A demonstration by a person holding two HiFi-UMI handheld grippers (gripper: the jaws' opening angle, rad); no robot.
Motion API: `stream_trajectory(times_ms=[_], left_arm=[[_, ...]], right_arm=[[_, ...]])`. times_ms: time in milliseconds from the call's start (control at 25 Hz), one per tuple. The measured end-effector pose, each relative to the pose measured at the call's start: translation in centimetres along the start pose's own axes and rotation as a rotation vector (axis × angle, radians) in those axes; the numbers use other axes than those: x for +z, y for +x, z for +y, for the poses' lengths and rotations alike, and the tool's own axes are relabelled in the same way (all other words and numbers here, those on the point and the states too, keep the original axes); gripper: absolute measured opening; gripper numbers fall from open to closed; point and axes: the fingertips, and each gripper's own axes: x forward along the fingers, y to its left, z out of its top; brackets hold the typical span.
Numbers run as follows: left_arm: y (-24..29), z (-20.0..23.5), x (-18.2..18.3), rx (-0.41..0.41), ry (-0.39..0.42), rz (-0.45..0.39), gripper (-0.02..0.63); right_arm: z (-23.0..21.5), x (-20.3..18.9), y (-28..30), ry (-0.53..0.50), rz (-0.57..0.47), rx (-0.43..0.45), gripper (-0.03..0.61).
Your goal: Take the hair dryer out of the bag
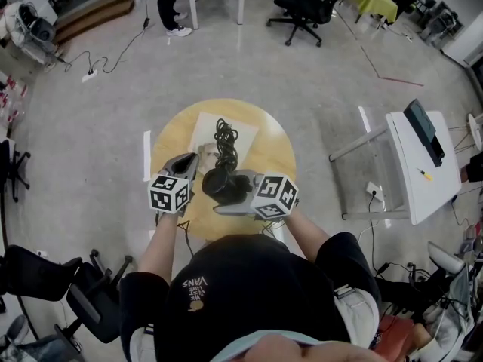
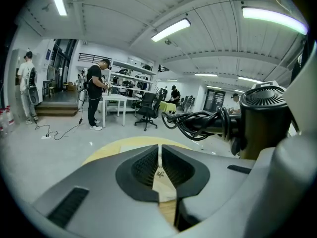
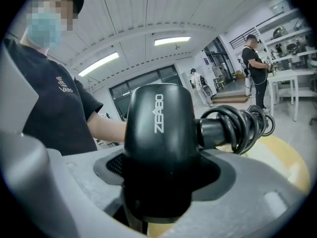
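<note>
The black hair dryer (image 1: 217, 184) hangs above the round yellow table (image 1: 167, 138), and my right gripper (image 1: 230, 194) is shut on its body. In the right gripper view the dryer (image 3: 158, 143) fills the space between the jaws, with its coiled black cord (image 3: 242, 125) wound round the handle. The cord (image 1: 225, 142) reaches out over a flat beige bag (image 1: 205, 130) that lies on the table. My left gripper (image 1: 192, 163) is just left of the dryer, its jaws together and empty. In the left gripper view (image 2: 159, 155) the dryer (image 2: 265, 120) is at the right.
A white desk (image 1: 411, 164) with a black device stands at the right. A black office chair (image 1: 306, 6) and a standing person (image 1: 170, 2) are at the far end. Cables lie on the floor at upper left; dark chairs (image 1: 68, 285) sit at lower left.
</note>
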Motion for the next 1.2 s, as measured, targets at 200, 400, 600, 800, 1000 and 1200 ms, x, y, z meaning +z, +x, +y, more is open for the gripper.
stream_trajectory(times_ms=[200, 400, 600, 800, 1000, 1200], left_arm=[[-1.0, -1.2, 0.8, -0.006, 0.007, -0.031, 0.028], [-2.3, -1.6, 1.6, 0.016, 0.002, -0.078, 0.025], [-3.4, -2.7, 2.0, 0.02, 0.015, -0.106, 0.025], [-4.4, -3.4, 2.1, 0.032, 0.035, -0.12, 0.025], [-5.7, -3.7, 2.2, 0.05, 0.037, -0.131, 0.025], [-6.1, -4.7, 2.1, 0.033, 0.045, -0.131, 0.025]], right_arm=[[-0.4, 1.2, -0.6, 0.044, -0.068, 0.006, 0.351], [-0.6, 2.1, -0.8, 0.074, -0.126, 0.004, 0.351], [-0.4, 3.0, -1.2, 0.087, -0.175, 0.015, 0.351], [-0.2, 3.5, -1.5, 0.098, -0.214, 0.016, 0.351], [0.1, 4.1, -1.7, 0.115, -0.249, 0.021, 0.351], [0.3, 4.8, -2.1, 0.126, -0.288, 0.038, 0.351]])
